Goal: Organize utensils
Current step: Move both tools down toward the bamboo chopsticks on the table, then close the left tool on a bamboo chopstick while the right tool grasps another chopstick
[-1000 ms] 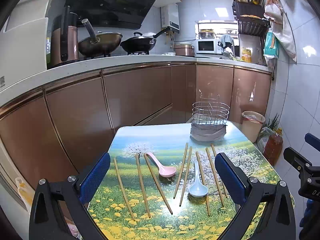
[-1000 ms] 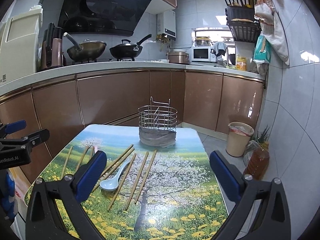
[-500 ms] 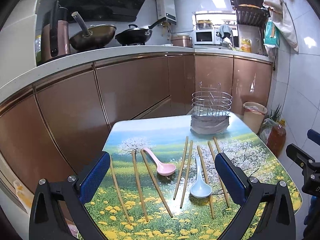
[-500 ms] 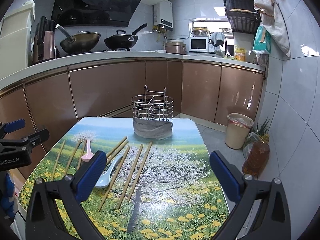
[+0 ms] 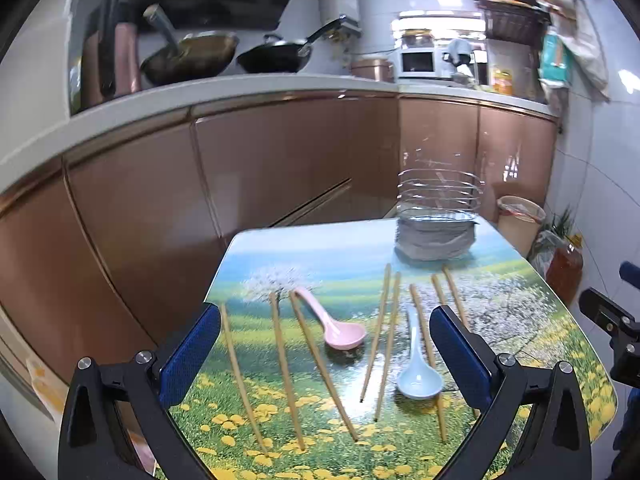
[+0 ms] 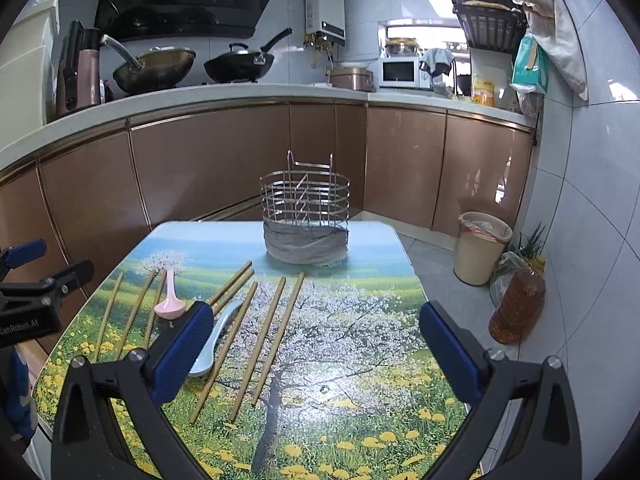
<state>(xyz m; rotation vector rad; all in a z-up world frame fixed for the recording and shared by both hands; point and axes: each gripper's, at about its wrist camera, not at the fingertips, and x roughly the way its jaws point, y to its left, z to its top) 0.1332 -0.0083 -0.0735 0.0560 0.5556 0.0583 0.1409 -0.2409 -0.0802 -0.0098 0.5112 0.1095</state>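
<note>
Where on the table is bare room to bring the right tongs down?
Free: the table right of the outermost chopstick, up to the wire basket. Crowded: the left half, with chopsticks, blue spoon and pink spoon.

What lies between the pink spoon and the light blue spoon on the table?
Two wooden chopsticks lie between the pink plastic spoon and the light blue plastic spoon, clearest in the left wrist view.
</note>
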